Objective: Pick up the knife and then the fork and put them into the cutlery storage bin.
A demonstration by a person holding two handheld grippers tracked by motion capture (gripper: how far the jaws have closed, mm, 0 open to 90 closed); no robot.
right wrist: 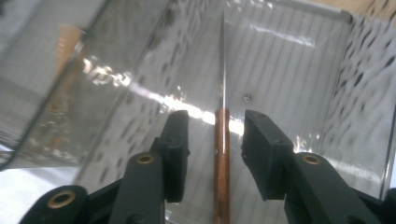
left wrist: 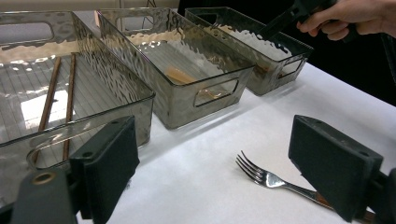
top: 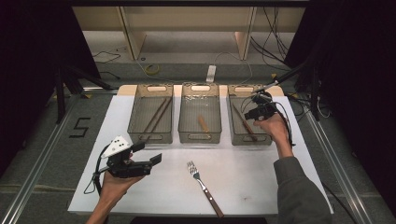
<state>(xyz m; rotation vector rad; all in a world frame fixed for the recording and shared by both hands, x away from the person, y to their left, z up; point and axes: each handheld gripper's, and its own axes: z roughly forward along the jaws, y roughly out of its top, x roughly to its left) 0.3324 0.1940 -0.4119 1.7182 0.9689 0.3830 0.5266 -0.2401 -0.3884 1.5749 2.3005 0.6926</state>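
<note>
Over the right-hand bin (top: 268, 140), the right gripper (right wrist: 217, 140) stands with jaws parted, clear of the wooden-handled knife (right wrist: 222, 154) lying between them on the bin floor. Near the table's (top: 252, 182) front left, the left gripper (top: 152, 154) hovers wide open and empty, beside the fork (top: 204, 186).

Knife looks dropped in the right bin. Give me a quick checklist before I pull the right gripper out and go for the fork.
1. Right gripper jaws off the knife: ok, gaps show on both sides of the handle.
2. Knife inside the right bin: ok.
3. Knife lying flat on the bin floor: cannot tell.
4. Left gripper open and empty: ok.
5. Fork free on the white mat, nothing touching it: ok.
</note>
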